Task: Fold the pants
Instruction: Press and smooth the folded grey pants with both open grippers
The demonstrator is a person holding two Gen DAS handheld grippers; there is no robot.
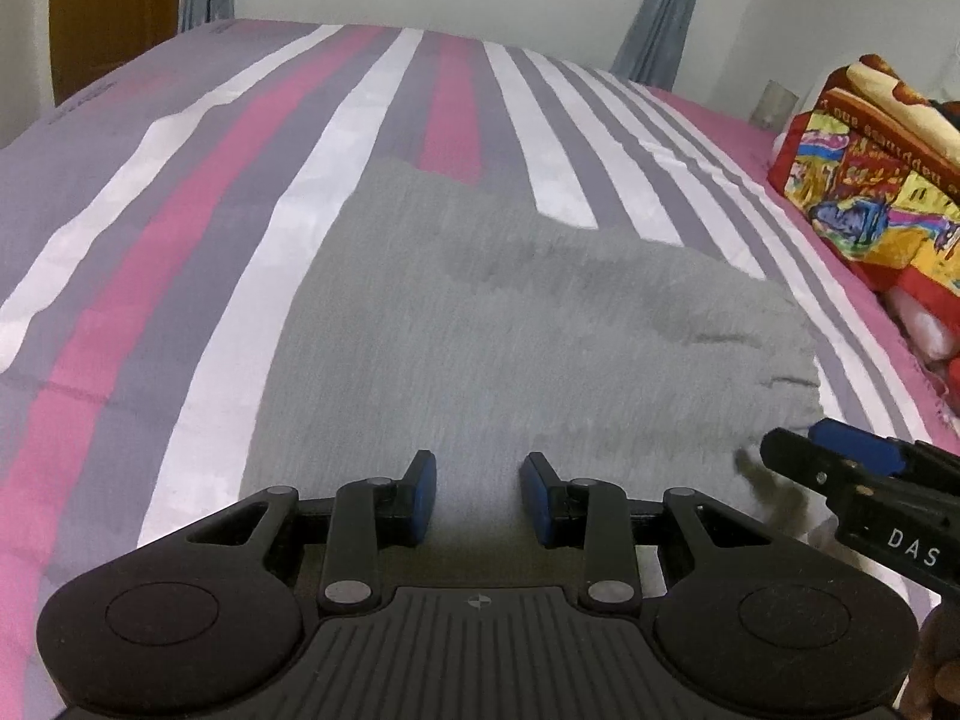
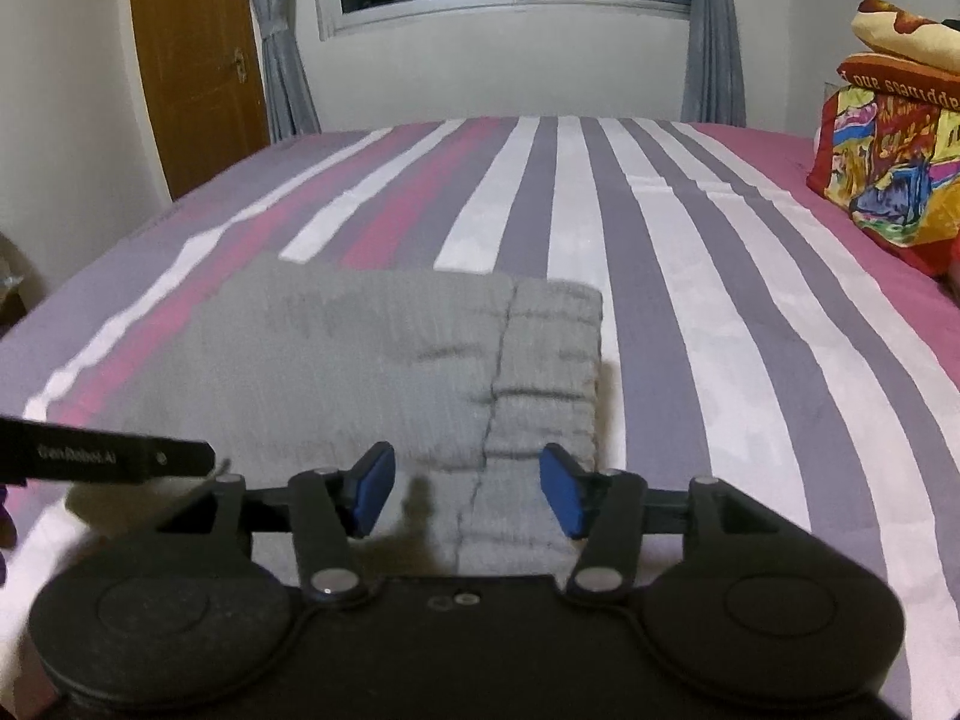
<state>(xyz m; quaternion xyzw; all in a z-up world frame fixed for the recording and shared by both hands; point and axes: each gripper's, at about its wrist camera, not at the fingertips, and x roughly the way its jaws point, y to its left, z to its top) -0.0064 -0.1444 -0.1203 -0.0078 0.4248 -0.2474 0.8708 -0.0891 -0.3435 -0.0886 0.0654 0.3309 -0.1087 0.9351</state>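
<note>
The folded grey pants lie on the striped bedsheet, with the left gripper and right gripper both open and empty at six o'clock, above the cloth.

The left gripper is tilting forward and down, its blue-padded jaws standing apart with nothing pinched between them. The right gripper is pointing downward at a similar slant, its jaws spread wider and gripping nothing. The two are hovering close side by side, each one's tip showing at the edge of the other's view.
</note>
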